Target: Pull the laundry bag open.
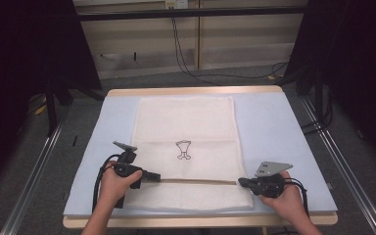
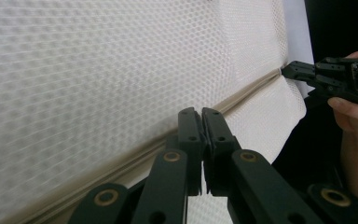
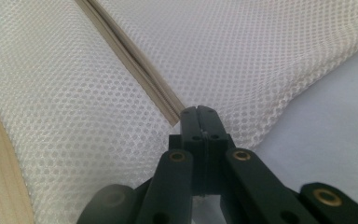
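- Desk (image 1: 196, 91) and mat (image 1: 274, 127): the blue mat lies under everything around the zip (image 1: 200, 181), and its near edge sits close behind your hands. If you drag hard along the zip, the mat could creep on the desk and carry the bag with it.
- Bag (image 1: 186, 122): the white mesh bag lies flat on the mat. Most of it is on the far side of the zip, with a narrow strip on the near side. Nothing weighs that far part down, so a sideways pull on the zip would likely bunch the mesh into folds rather than run the zip.
- Zip: it runs across the bag between your two tools. Loose mesh lies right against the tape on both sides and could get caught in the zip and jam it.
- Left hand-held gripper (image 1: 156, 176): its jaws are pressed together over the left part of the zip. I cannot tell whether they pinch a tab or just rest on the tape. A grip on nothing will slide off, and a grip on mesh may tear it.
- Right hand-held gripper (image 1: 241, 182): its jaws are pressed together at the zip's right end, at the bag's edge. Whether fabric is caught between them is unclear. If that anchor slips, the whole bag will follow your left hand.
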`<state>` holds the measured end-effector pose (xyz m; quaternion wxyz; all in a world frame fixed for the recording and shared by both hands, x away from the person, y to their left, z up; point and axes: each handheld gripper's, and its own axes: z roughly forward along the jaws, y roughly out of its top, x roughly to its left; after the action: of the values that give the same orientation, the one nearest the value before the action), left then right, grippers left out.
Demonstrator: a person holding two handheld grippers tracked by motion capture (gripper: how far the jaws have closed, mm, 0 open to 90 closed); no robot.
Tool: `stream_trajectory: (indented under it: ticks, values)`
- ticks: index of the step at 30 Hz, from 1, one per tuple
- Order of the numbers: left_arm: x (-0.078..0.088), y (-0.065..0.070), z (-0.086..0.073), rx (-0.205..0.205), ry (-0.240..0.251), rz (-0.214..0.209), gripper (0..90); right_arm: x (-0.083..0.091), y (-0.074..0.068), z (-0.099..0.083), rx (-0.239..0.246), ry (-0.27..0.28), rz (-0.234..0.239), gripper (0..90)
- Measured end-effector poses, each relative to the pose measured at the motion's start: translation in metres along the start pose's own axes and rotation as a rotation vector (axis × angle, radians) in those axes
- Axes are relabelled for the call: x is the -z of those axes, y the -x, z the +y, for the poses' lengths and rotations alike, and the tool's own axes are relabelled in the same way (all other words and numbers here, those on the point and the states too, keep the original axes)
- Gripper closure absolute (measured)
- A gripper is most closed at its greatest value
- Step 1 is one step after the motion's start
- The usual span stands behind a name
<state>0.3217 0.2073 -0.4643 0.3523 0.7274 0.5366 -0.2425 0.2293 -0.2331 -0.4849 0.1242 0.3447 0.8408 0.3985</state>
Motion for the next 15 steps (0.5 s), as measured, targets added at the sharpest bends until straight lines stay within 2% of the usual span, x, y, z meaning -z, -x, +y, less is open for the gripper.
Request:
stream_trajectory:
  ticks: [13,15]
  values:
    - [0.037,-0.026,-0.009,0.041,0.046,-0.015,87.4,0.0,0.0,0.0,-0.001,-0.001,0.0,90.0]
    - [0.045,-0.034,-0.012,0.054,0.053,-0.02,87.4,0.0,0.0,0.0,-0.003,0.0,-0.004,90.0]
